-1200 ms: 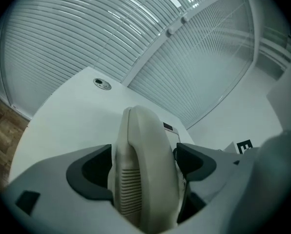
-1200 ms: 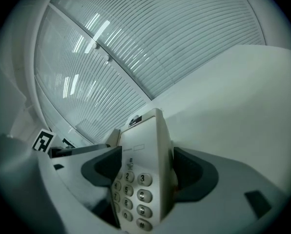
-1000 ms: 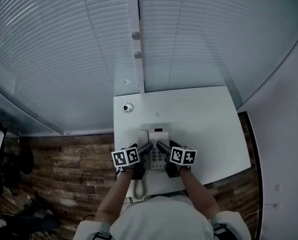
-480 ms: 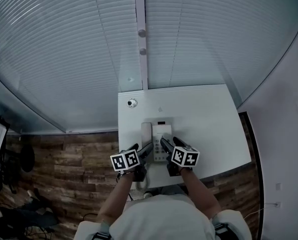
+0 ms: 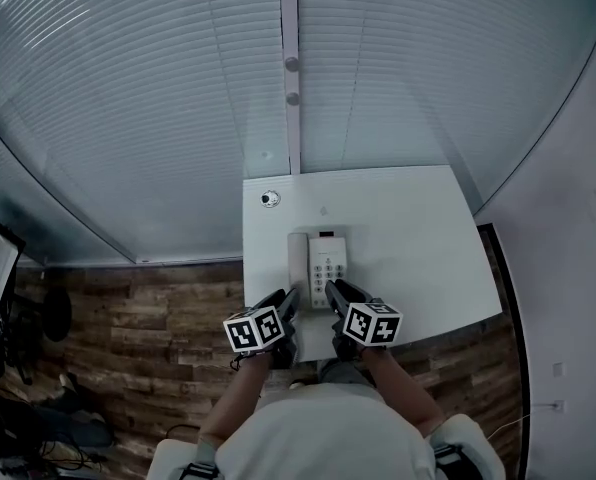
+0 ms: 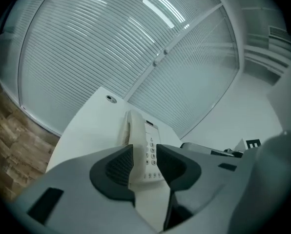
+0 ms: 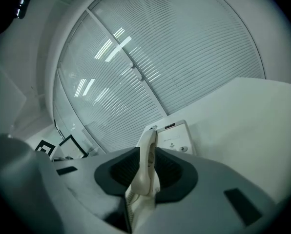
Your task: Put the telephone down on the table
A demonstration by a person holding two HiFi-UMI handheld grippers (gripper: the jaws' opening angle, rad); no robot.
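Telephone lies flat on the white desk, close to the front edge. The handset is seated in its cradle on the unit's left and the keypad faces up. Judged set down: the base is fully supported and nothing carries it.

Left claw: hovers at the near-left corner of the set, angled down toward it. Jaws have just been closing. A narrow gap shows between the pads, with nothing gripped. Its own view shows the set beyond the gap, resting on the desk.

Right claw: mirror position at the near-right corner. Jaws have likewise just been closing, to a tighter gap. In the right gripper view the handset lines up with that gap and fills it, so contact cannot be fully excluded there. The head view shows the handset in its cradle ahead of the tips, so the claw is most likely empty.

Layout note: one claw per side suits a wide, flat base and keeps it level. Two unloaded claws fit a finished placement.
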